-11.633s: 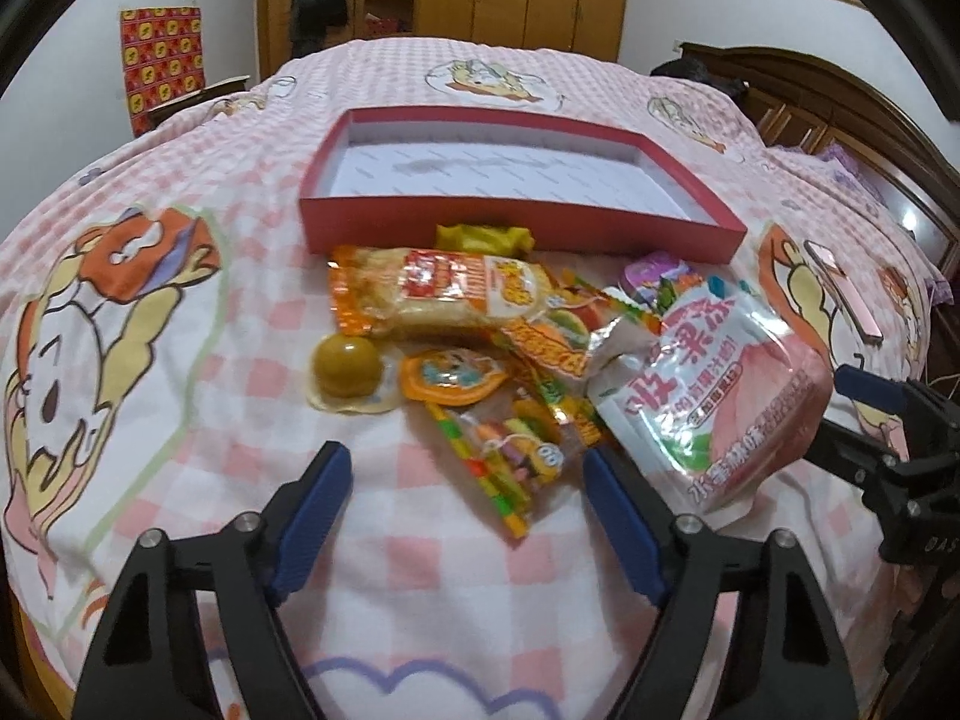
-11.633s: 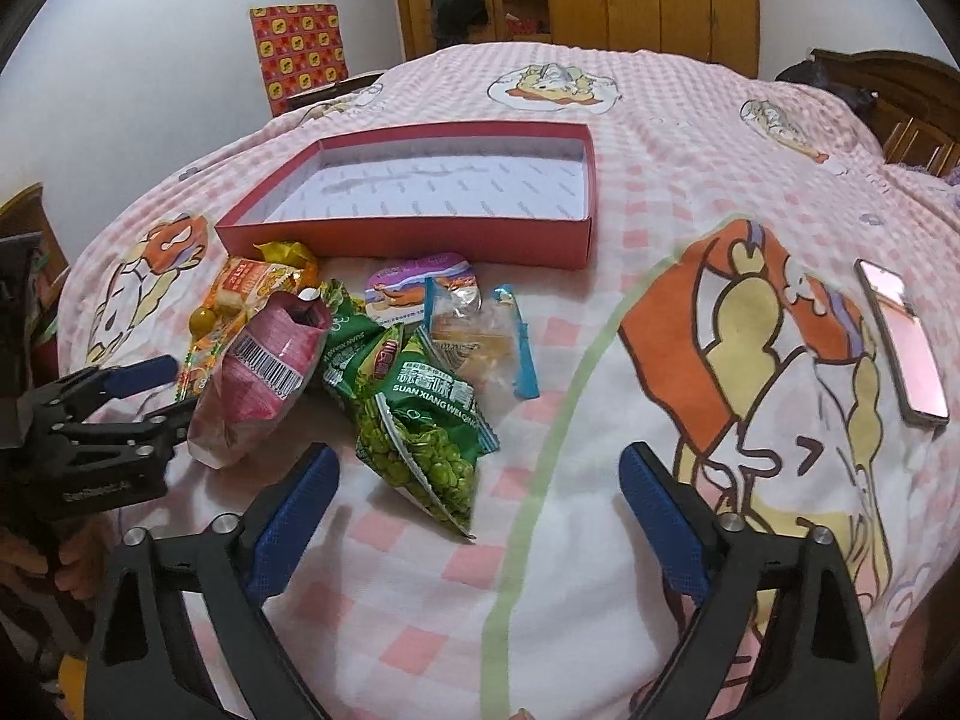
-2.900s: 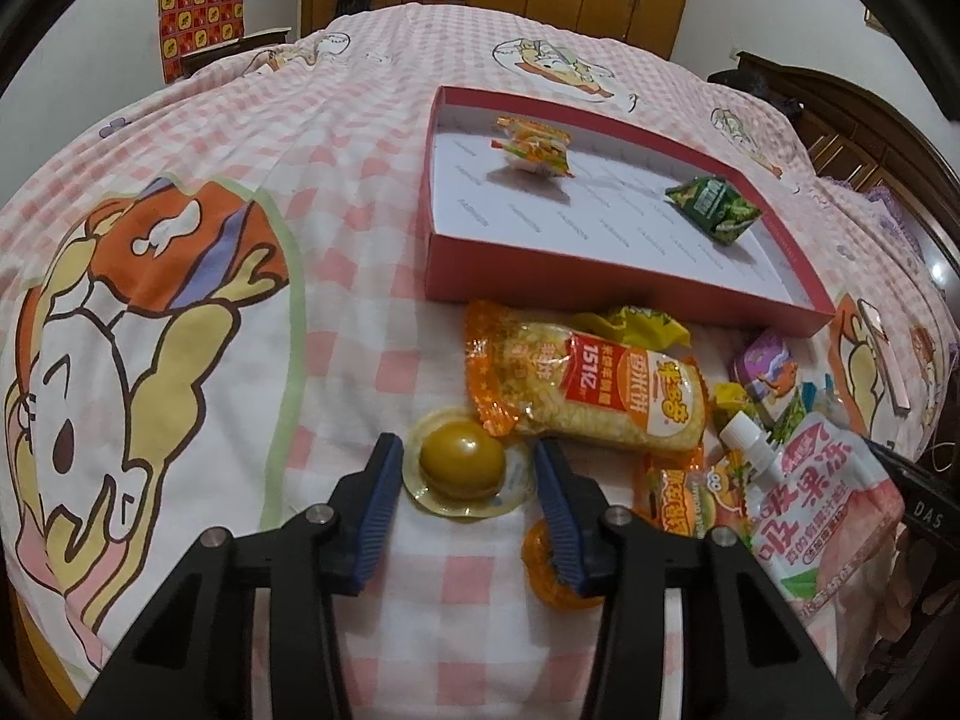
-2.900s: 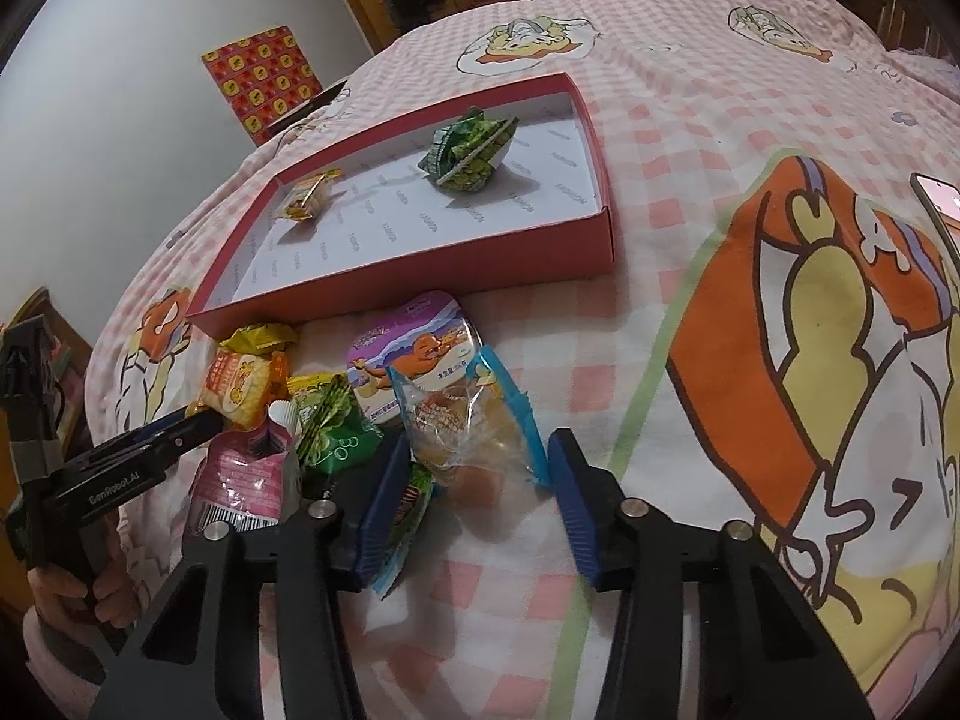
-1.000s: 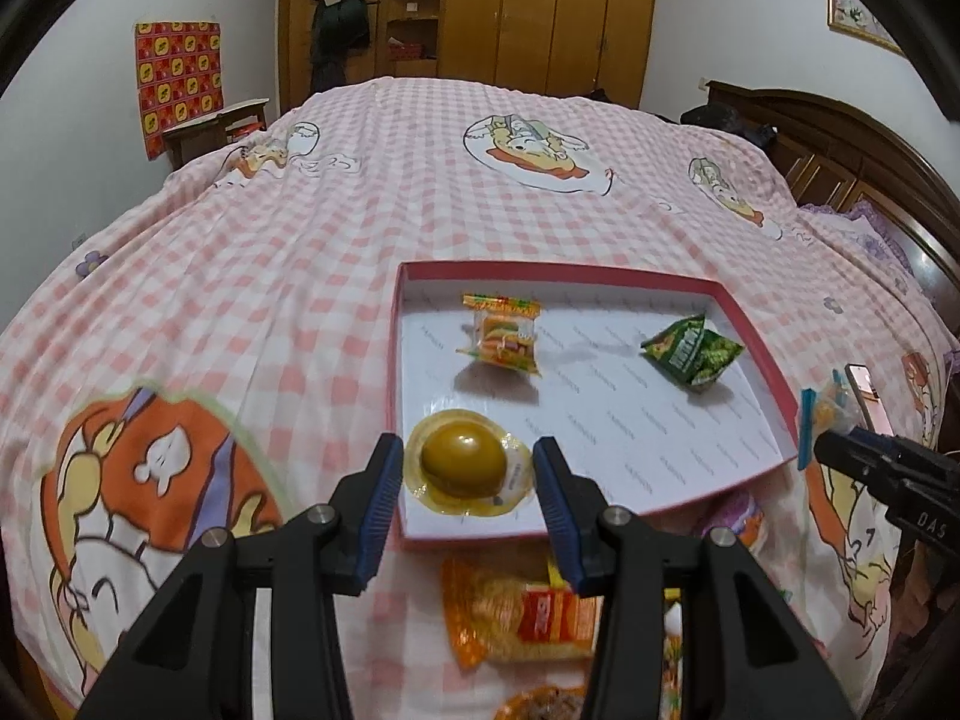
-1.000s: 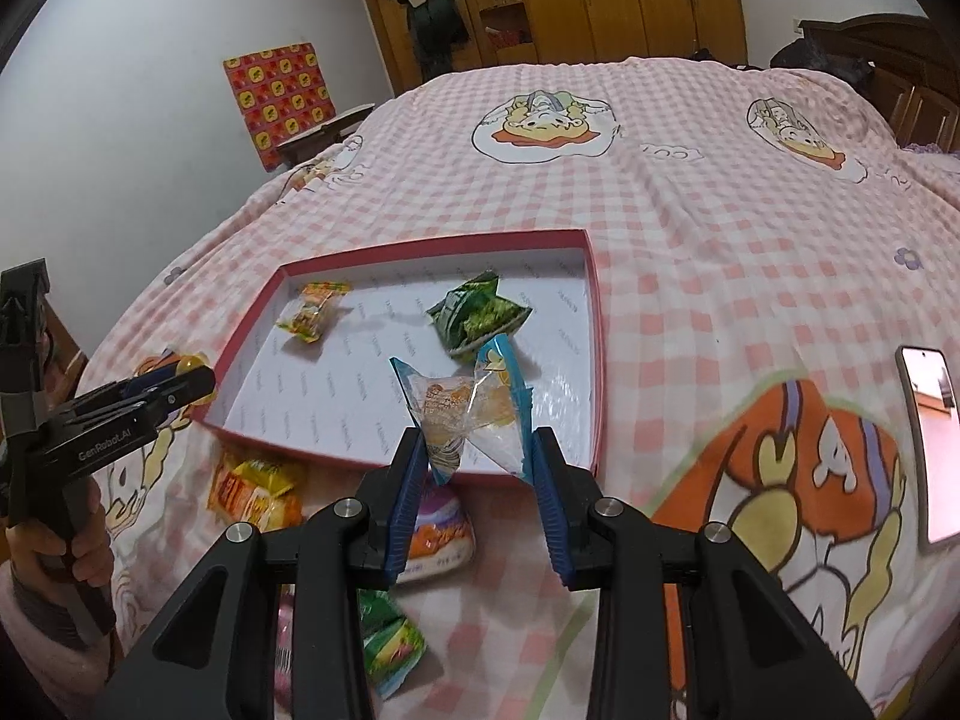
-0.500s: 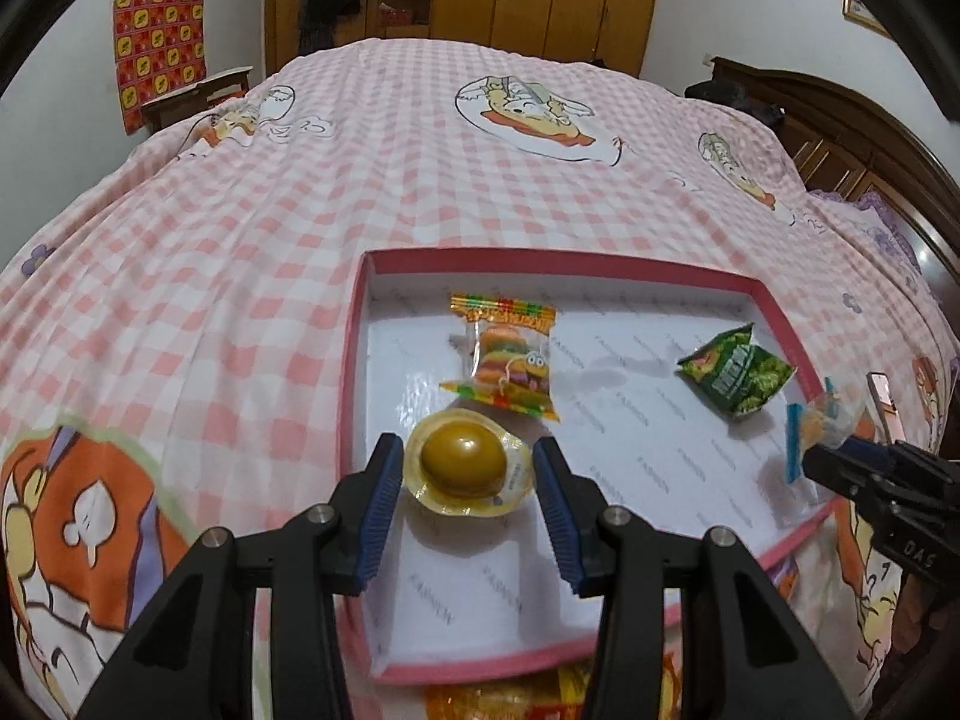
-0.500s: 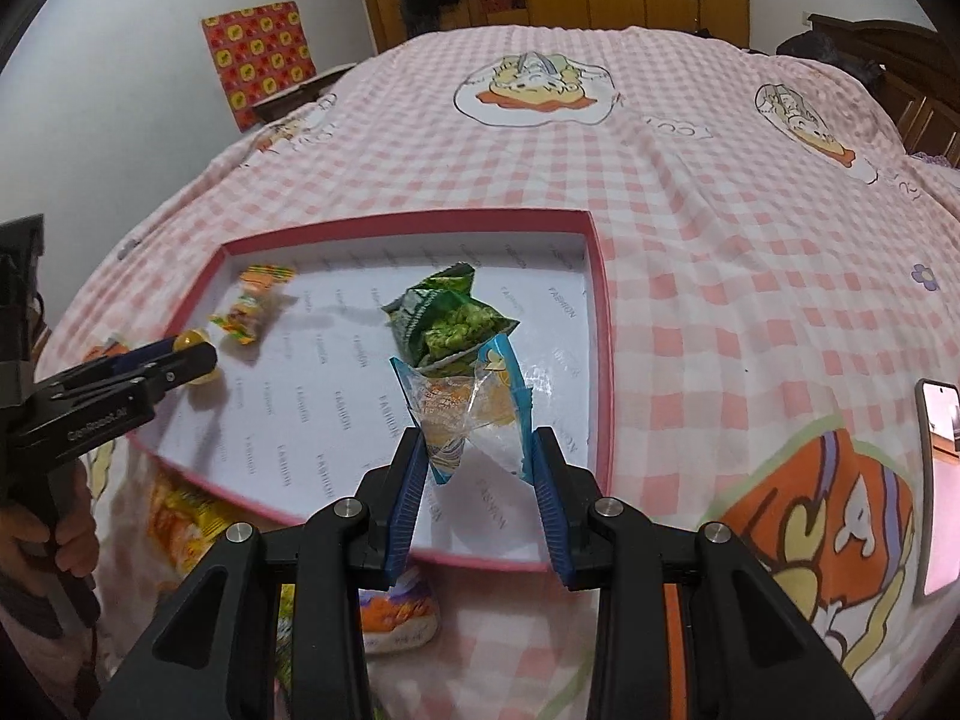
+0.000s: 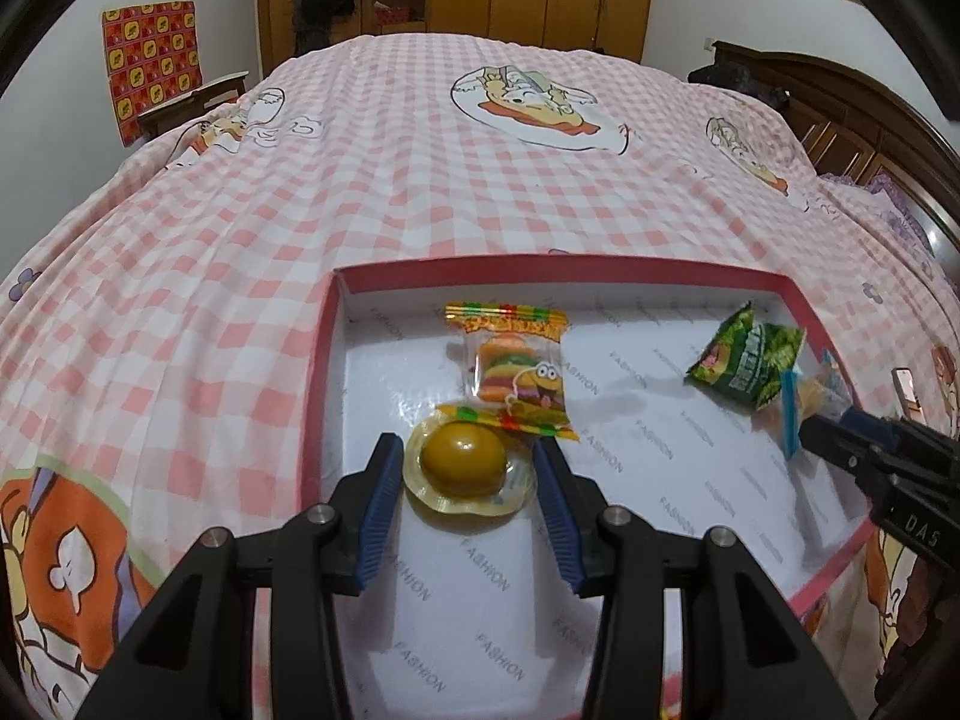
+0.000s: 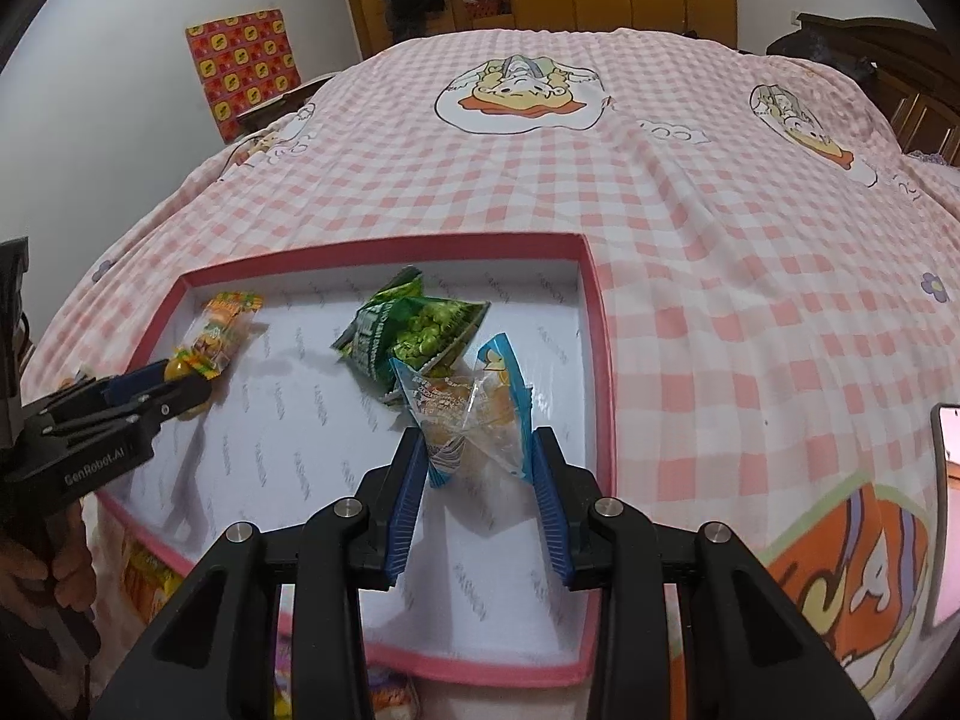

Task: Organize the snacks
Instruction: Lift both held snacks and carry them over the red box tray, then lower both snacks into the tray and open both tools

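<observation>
**Both claws carry snacks over the red box**

Left claw (image 9: 468,471) grips a round yellow jelly cup (image 9: 463,461) between its blue pads, low over the near-left part of the red box (image 9: 318,360) on the pink checked bed (image 9: 420,150). The cup's edge overlaps a burger gummy packet (image 9: 519,375) lying on the box's white floor. Right claw (image 10: 474,471) pinches a clear, blue-edged pastry packet (image 10: 474,405) above the box's right side, just beside a green pea packet (image 10: 414,327). A phone (image 10: 948,510) lies at the far right.
</observation>
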